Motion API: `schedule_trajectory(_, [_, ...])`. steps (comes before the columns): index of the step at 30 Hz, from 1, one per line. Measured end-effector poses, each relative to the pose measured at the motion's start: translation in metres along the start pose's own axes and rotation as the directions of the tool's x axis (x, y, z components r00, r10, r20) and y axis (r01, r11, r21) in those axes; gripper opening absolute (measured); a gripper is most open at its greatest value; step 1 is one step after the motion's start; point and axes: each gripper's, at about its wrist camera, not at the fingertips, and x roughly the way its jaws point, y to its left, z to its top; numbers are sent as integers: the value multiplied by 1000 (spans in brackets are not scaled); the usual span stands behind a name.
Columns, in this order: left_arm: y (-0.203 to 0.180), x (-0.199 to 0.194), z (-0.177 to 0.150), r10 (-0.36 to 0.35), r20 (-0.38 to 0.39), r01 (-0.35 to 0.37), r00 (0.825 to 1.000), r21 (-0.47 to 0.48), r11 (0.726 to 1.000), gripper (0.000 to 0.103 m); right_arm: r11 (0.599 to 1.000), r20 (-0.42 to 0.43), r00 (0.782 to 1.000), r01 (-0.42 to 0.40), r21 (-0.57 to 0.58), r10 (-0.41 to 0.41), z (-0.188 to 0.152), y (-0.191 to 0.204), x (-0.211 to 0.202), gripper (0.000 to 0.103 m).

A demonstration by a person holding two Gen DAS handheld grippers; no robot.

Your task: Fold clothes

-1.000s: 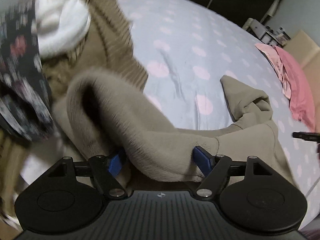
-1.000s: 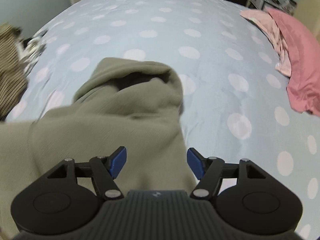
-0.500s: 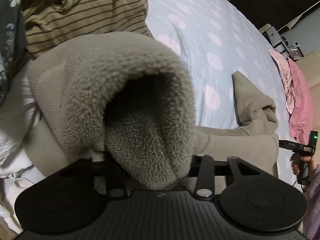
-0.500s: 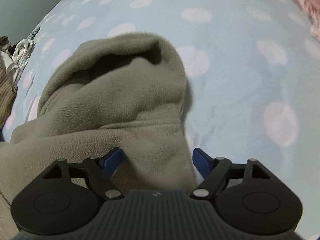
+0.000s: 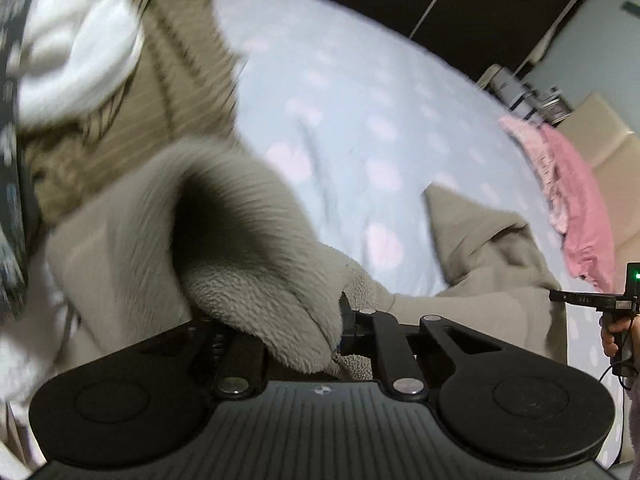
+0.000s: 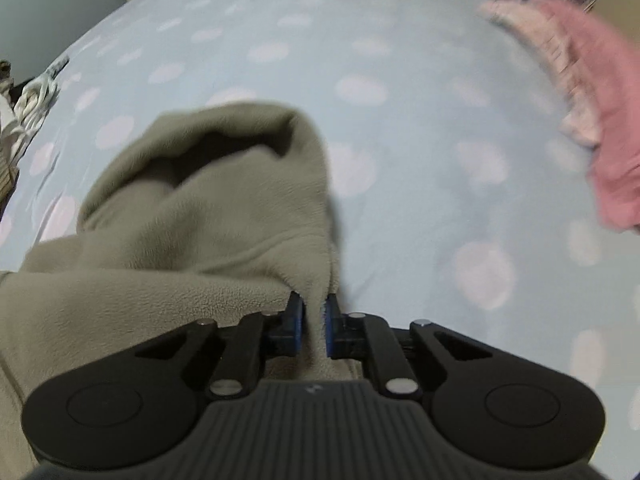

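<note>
A grey-beige fleece garment (image 5: 248, 240) lies across the dotted bed, and its near opening gapes toward the left wrist camera. My left gripper (image 5: 288, 332) has its jaws closing on the fleece edge. The fabric drapes over and hides the left finger, while the right finger (image 5: 345, 320) presses against the cloth. In the right wrist view the same garment (image 6: 200, 200) bunches up into a hood-like fold. My right gripper (image 6: 314, 314) has its jaws closing tight, and both blue pads pinch a fold of fleece. The right hand-held tool (image 5: 592, 300) and a hand show at the left view's edge.
A pile at the left holds a brown striped garment (image 5: 172, 92), a white one (image 5: 80, 52) and a dark floral one (image 5: 8, 160). A pink garment (image 6: 600, 92) lies at the bed's right side. The pale blue dotted sheet (image 6: 360, 40) stretches beyond. A cardboard box (image 5: 600, 128) stands by the bed.
Both grippers went from wide open to closed on the fleece. The left view swung away from the pile and back, and the right one dipped close to the garment, then pulled back.
</note>
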Motion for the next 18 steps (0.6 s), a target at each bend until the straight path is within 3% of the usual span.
schedule_trajectory(1, [-4,-7,5,-10,24,9,1000,7,1000,11,1000,22,1000,19,4,-19,1,0,-15,6])
schedule_trajectory(6, [-43,-45,40,-58,151,47,987,74,996,11,998,148,987,62,-4,-61,-3,6,-96,5])
schedule_trajectory(10, [-89,-84,76,-92,263,49,960,167,985,10,993,279,954,115,8,-113,0,19,-157,5])
schedule_trajectory(13, [-128,-127,107,-132,393,45,910,223,974,10,984,390,904,165,63,-176,8,16,-210,5])
schedule_trajectory(18, [-167,-200,134,-203,558,68,804,253,965,10,967,565,785,207,149,-255,13,7,-310,5])
